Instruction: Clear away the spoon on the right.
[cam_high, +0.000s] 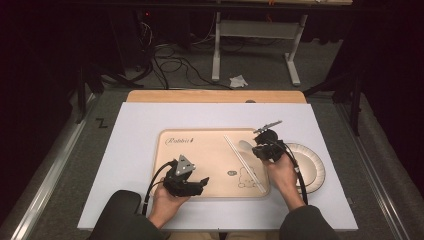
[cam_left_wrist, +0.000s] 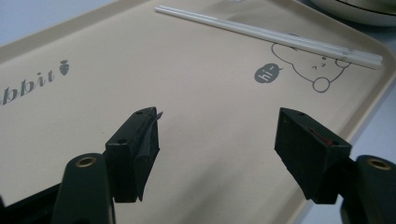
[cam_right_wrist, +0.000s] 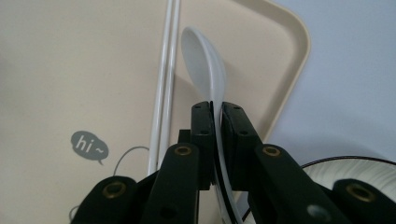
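Note:
A beige tray (cam_high: 200, 150) printed with "Rabbit" and a bear drawing lies in the middle of the white table mat. A pair of white chopsticks (cam_high: 245, 157) lies slantwise on its right part. My right gripper (cam_high: 262, 150) is shut on the handle of a white spoon (cam_right_wrist: 203, 56). The spoon's bowl reaches out over the tray's right corner, just beside the chopsticks (cam_right_wrist: 163, 70). My left gripper (cam_high: 202, 182) hovers over the tray's near left part. In the left gripper view, this left gripper (cam_left_wrist: 219, 121) stands open with nothing between its jaws, and the chopsticks (cam_left_wrist: 266, 32) lie farther off.
A white plate with a dark rim (cam_high: 312, 167) sits on the mat right of the tray, under my right hand. The white mat (cam_high: 130, 165) covers the table. Beyond the far edge are cables and a table frame on the floor.

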